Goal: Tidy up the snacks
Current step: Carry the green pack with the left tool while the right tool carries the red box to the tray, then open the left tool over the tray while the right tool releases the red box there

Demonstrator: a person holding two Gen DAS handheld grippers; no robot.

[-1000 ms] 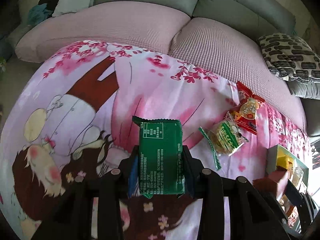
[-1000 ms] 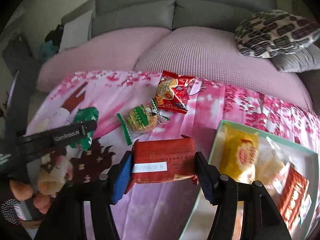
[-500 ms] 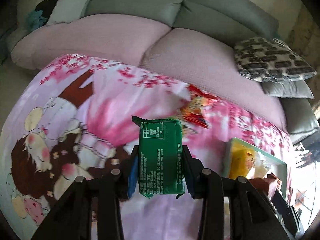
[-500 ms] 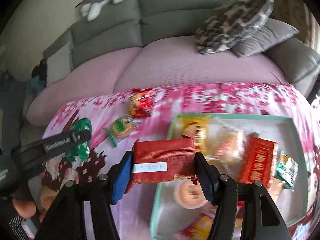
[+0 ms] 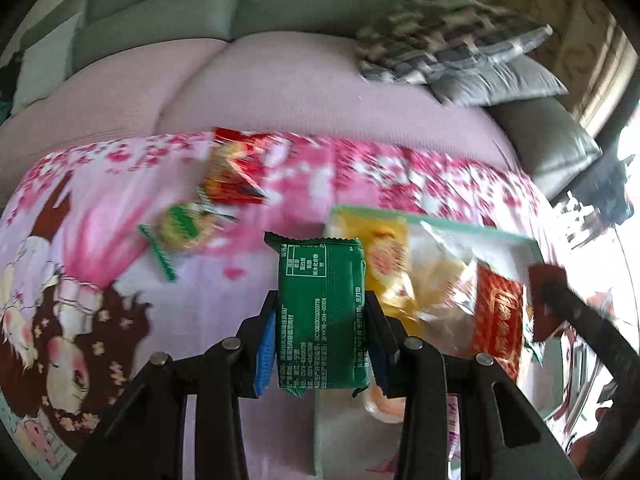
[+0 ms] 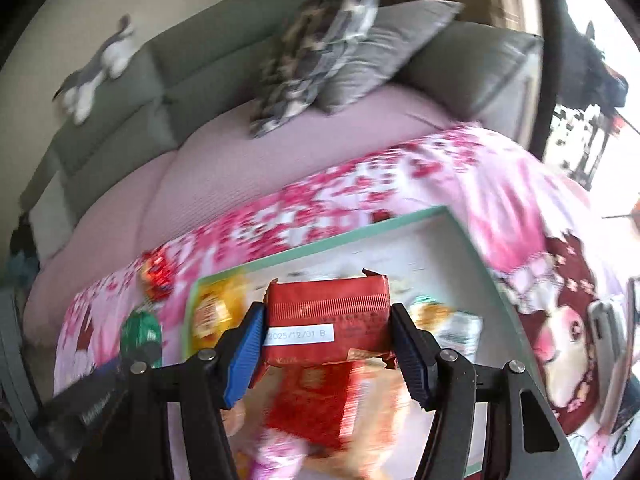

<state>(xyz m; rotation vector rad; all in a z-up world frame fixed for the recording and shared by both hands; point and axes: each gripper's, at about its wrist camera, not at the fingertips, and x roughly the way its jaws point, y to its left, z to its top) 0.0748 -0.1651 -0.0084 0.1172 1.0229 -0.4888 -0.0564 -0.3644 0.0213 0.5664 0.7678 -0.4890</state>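
Now, left gripper (image 5: 322,344): fingers pinching green packet (image 5: 321,312).
Right gripper (image 6: 328,348): fingers pinching red packet (image 6: 327,317) over tray (image 6: 460,224).

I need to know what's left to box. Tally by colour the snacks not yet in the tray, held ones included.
Green: 2 (held green packet, green biscuit pack on cloth)
Red: 2 (held red packet, red bag on cloth)
Total: 4

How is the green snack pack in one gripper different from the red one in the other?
The green pack stands upright, lengthwise between the left gripper's jaws; the red pack lies sideways across the right gripper's jaws. The green one shows small printed text; the red one carries a white date label. Both are sealed wrappers, clamped and held above the teal-rimmed box.
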